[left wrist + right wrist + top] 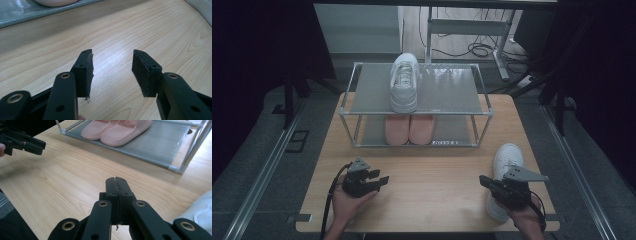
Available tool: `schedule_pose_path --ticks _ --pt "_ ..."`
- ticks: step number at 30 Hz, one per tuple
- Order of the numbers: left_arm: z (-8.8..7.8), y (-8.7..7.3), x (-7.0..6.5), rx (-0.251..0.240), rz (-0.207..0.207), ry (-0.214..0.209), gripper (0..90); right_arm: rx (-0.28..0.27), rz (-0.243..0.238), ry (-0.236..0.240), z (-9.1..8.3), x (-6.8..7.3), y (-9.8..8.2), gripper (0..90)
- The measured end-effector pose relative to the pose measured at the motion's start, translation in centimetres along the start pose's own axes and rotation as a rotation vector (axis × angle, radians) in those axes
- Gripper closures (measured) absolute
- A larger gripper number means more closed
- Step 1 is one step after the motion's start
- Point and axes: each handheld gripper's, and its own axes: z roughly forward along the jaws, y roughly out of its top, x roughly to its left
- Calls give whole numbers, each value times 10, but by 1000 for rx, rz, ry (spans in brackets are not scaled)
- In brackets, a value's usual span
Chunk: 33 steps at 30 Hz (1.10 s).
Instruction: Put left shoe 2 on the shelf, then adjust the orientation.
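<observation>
Resting low over the table, the left gripper has jaws spread wide, empty; the right gripper, jaws pressed together, sits just beside 1 white sneaker. Beyond, the rack holds 2 pink slippers below, another white sneaker above.

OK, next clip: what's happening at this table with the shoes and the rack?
A person sits at a wooden table with a gripper in each hand. A two-tier rack holds one white sneaker on its top shelf and a pair of pink slippers below. A second white sneaker lies on the table by the right gripper, whose jaws are shut with nothing between them. The left gripper hovers over bare wood, jaws open and empty. Neither gripper holds a shoe.
</observation>
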Motion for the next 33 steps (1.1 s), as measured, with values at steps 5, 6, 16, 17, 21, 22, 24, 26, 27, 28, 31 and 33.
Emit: schedule_pose_path --ticks 5,6,16,17,21,22,24,26,27,28,31,33 --pt "1 0 0 4 0 -1 519 5 7 -7 -5 3 -12 895" --pt "1 0 0 4 0 -1 519 5 7 -7 -5 3 -12 895" --pt "1 0 0 4 1 0 519 38 0 -23 -6 12 -27 896" --pt "1 0 0 5 1 1 519 51 -6 -38 -4 14 -31 897" --pt "2 0 0 7 1 2 519 82 -28 -89 -2 16 -36 898" --pt "2 0 0 8 2 2 519 88 -29 -100 -2 16 -37 898" --pt "2 0 0 8 2 2 518 99 -38 -125 -1 16 -38 898" --pt "2 0 0 8 2 2 519 106 -41 -131 -1 15 -40 898" --pt "2 0 0 8 2 2 518 106 -35 -127 -1 16 -41 898" --pt "2 0 0 7 2 2 519 107 -32 -118 -1 17 -42 898" --pt "2 0 0 10 3 2 518 115 -33 -116 1 19 -45 898" --pt "2 0 0 9 3 2 518 120 -34 -123 1 19 -47 898"
